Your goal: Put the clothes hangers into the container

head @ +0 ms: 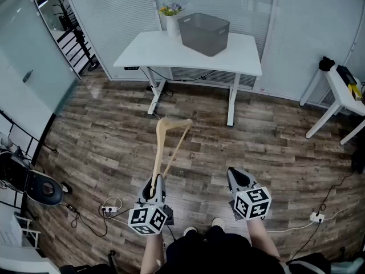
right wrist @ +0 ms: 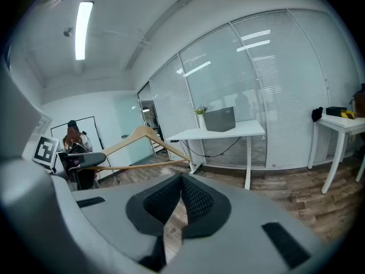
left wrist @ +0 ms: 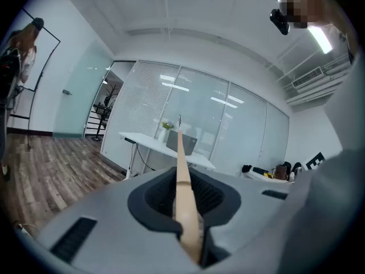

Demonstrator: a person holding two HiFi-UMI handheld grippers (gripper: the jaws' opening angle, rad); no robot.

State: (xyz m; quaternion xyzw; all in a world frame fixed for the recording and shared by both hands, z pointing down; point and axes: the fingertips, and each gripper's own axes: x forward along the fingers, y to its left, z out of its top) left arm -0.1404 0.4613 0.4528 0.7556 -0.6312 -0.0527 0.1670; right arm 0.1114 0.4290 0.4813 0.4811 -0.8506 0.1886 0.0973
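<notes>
Standing on the wood floor [head: 274, 147], well back from the white table [head: 148, 50]. The grey container [head: 204, 33] sits on the tabletop beside a vase of flowers [head: 171, 17], so I judge the whole walk to it is ahead of me.

My left gripper [head: 154, 186] is clenched on one end of a wooden clothes hanger [head: 158, 147]. In the left gripper view the pale wood runs straight out between my jaws, its metal hook far out front and lined up with the container. Gripping at the end (not the middle) lets the hanger stick out ahead of me, hook first, and that looks handy for reaching over the container's rim. The long overhang could let it droop or swing, though.

My right gripper [head: 238, 178] is pressed closed at the tips with nothing between the pads. Only floorboards show through the gap lower down. It points forward and a little down beside the left gripper, apart from the hanger, free to steady it if needed.

Hanger in hand, not yet delivered.
</notes>
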